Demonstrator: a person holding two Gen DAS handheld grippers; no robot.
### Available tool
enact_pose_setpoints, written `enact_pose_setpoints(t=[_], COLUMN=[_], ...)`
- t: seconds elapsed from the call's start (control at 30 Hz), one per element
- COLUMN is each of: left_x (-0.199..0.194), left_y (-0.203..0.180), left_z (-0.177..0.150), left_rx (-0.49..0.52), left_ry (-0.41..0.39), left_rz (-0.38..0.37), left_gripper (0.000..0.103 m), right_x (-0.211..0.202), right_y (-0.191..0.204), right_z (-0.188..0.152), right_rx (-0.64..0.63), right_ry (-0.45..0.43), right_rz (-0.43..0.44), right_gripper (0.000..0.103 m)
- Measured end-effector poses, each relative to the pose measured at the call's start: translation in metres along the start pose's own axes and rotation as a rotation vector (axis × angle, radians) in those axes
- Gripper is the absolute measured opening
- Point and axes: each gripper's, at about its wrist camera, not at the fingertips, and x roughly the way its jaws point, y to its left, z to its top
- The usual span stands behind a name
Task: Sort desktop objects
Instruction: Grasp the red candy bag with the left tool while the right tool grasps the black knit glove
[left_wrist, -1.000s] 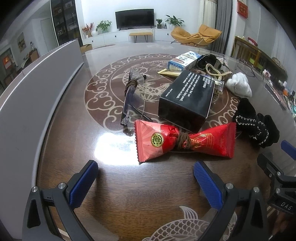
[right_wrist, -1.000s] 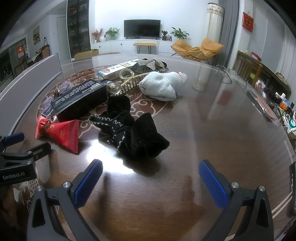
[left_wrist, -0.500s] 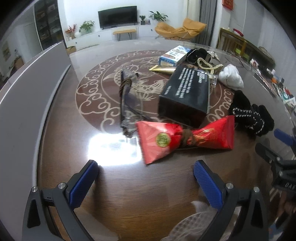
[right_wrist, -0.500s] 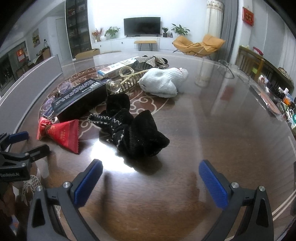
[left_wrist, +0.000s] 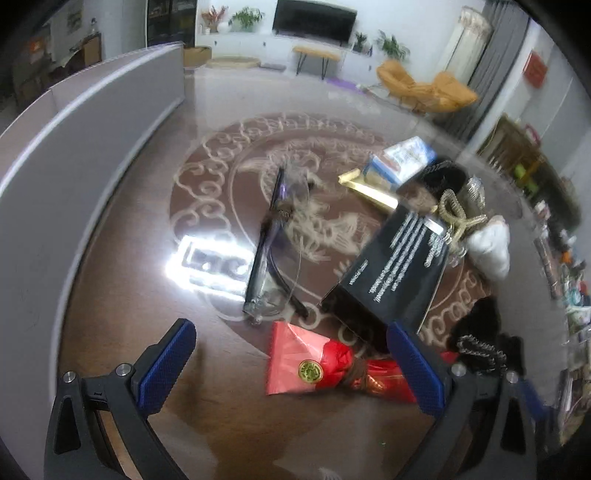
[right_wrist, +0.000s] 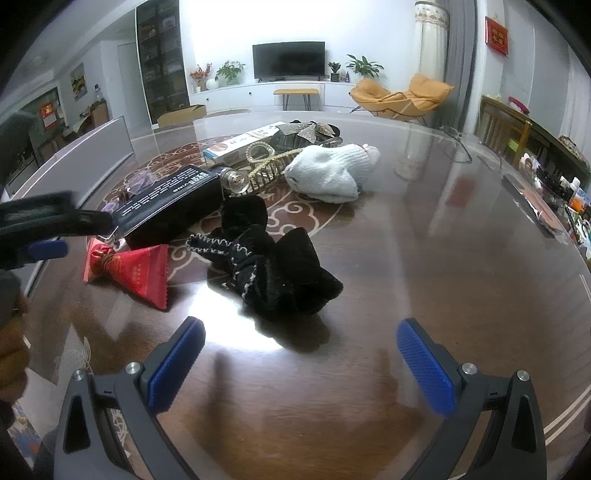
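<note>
The left gripper is hanging over the table with its jaws spread wide and nothing between them, and it is pointing toward the red packet, which is lying just in front of the black box; I judge this wide opening is for taking the packet across its tied middle. The glasses are lying beside the box, apart from the packet. The right gripper is also wide open and holding nothing, and it is facing the black sock, which is lying crumpled near the packet. The white sock is resting farther back, beside the gold hair clip. All things are lying in one loose group, so sorting is probably only beginning.
</note>
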Motion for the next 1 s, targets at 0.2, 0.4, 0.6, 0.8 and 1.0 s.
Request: enact_pose_setpoints(t=[0.2,0.4,0.6,0.8,1.0], left_x=[-0.001,-0.029,-0.039,-0.010,-0.013], left_y=[0.024,0.061,0.046,0.013,0.022], left_z=[-0.015,-0.017,-0.023,-0.037,-0.047], left_rx=[0.105,0.087,0.024,0.069,0.182], left_ry=[0.063,0.057,0.048,0.081,0.079], left_rz=[0.043,0.012,-0.033,0.155,0.122], left_gripper=[0.103,0.103,0.103,0.103,0.103], right_x=[-0.003,-0.004,-0.004,-0.005,-0.006], right_y=[-0.001,0.000,0.000,-0.003,-0.005], right_z=[-0.002,-0.002,-0.002,-0.002,-0.002], right_rx=[0.008,0.004,0.006,0.015,0.022], right_ry=[-0.011,-0.017,-0.016,-0.019,-0.023], right_rz=[0.012,0.012,0.012,0.028,0.050], right_gripper=[0.103,0.103,0.103,0.103,0.103])
